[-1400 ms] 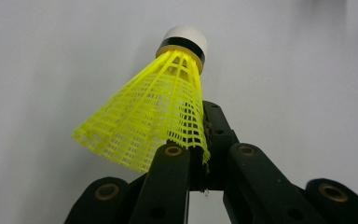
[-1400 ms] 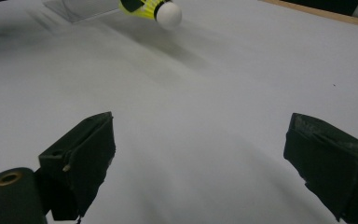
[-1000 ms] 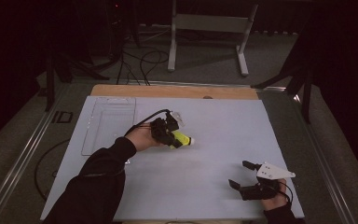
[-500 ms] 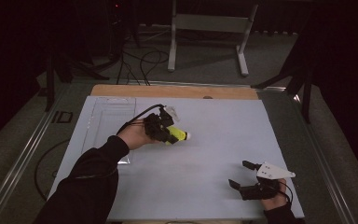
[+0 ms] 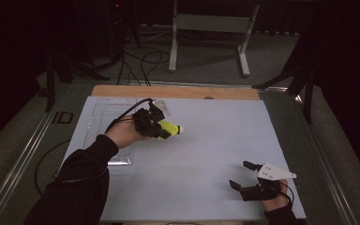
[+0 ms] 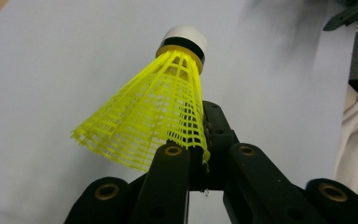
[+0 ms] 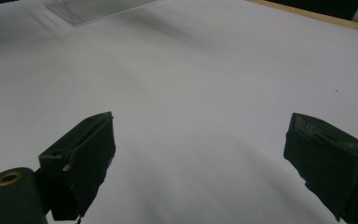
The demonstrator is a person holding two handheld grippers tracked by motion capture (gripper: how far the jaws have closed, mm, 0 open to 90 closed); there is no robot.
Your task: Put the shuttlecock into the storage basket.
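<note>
A yellow plastic shuttlecock [image 6: 158, 107] with a white cork tip hangs above the white table sheet, and my left gripper [image 6: 200, 154] is shut on the edge of its mesh skirt. In the high view the shuttlecock [image 5: 168, 128] points right from the left gripper [image 5: 155, 125], held over the left middle of the sheet. My right gripper [image 5: 243, 175] rests near the front right corner, jaws wide apart with nothing between them. In the right gripper view its fingertips [image 7: 91, 154] frame bare sheet around the right gripper [image 7: 205, 163].
A clear plastic tray [image 5: 108, 123] lies flat at the back left of the sheet, under the left hand; its corner [image 7: 93, 8] appears far off. A wooden strip [image 5: 178, 92] runs along the table's far edge. Metal stand legs [image 5: 206, 37] and cables lie beyond.
The left hand has lifted the shuttlecock and carried it slightly back and left. The right gripper has stayed still.
</note>
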